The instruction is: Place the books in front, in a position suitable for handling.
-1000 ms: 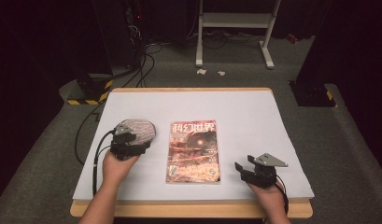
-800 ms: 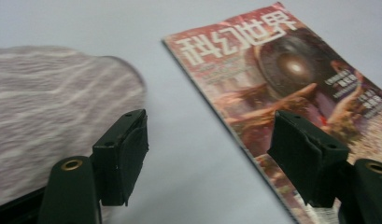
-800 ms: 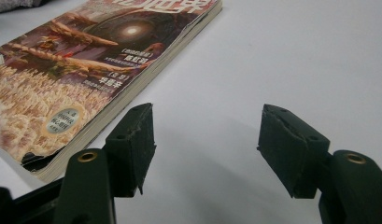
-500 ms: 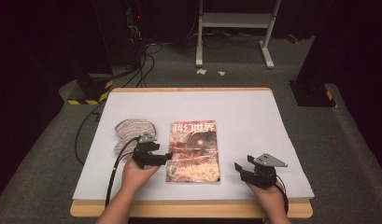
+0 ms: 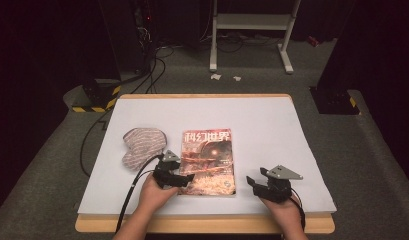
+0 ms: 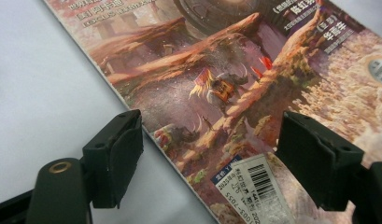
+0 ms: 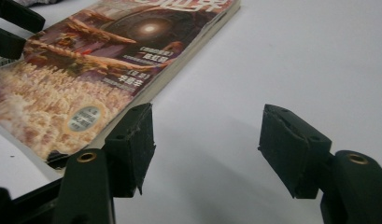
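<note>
A magazine (image 5: 208,160) with a reddish illustrated cover lies flat in the middle of the white table (image 5: 272,125). My left gripper (image 5: 187,178) is low over the magazine's near left edge. In the left gripper view its jaws straddle that edge of the magazine (image 6: 235,70), and the left gripper (image 6: 212,154) is open. The jaws have just been opening, with the pads clear of the cover. My right gripper (image 5: 256,178) rests to the right of the magazine and is open, with bare table between its jaws (image 7: 207,140). The magazine (image 7: 86,70) lies left of it there.
A striped grey fabric item (image 5: 142,146) lies on the table left of the magazine. A barcode sticker (image 6: 254,186) sits on the cover near the left gripper's jaws. Cables and a hazard-striped box (image 5: 94,97) lie on the floor beyond the table's far left corner.
My left gripper has moved right and down, from the striped fabric item to the magazine's left edge. The right gripper has stayed where it was.
</note>
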